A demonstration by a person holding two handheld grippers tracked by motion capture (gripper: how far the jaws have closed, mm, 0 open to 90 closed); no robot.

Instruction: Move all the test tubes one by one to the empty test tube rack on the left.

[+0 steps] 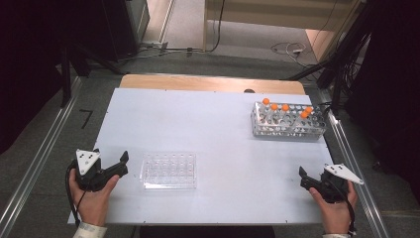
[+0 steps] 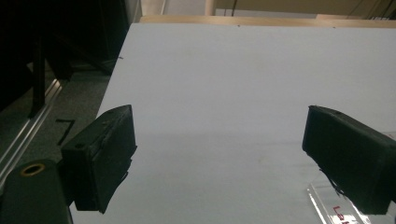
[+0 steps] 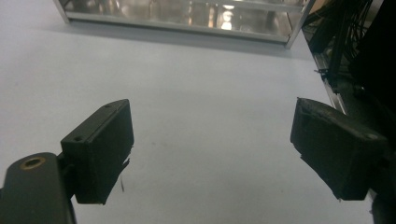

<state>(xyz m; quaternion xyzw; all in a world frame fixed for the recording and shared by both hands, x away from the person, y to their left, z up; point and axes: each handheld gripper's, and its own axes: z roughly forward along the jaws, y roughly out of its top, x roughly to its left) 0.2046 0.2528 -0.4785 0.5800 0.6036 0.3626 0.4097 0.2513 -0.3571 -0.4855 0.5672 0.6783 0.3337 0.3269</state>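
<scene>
At lower left of the high view, the left gripper (image 1: 116, 166) rests on the white table (image 1: 198, 124), jaws spread apart and empty, just left of the clear empty rack (image 1: 169, 170). At lower right, the right gripper (image 1: 309, 181) sits with jaws likewise apart. The tube rack (image 1: 288, 120) with orange-capped tubes (image 1: 285, 107) stands at upper right.

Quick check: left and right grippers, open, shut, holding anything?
Left gripper: open, holding nothing, beside the clear tray.
Right gripper: open, holding nothing, over bare table.
</scene>
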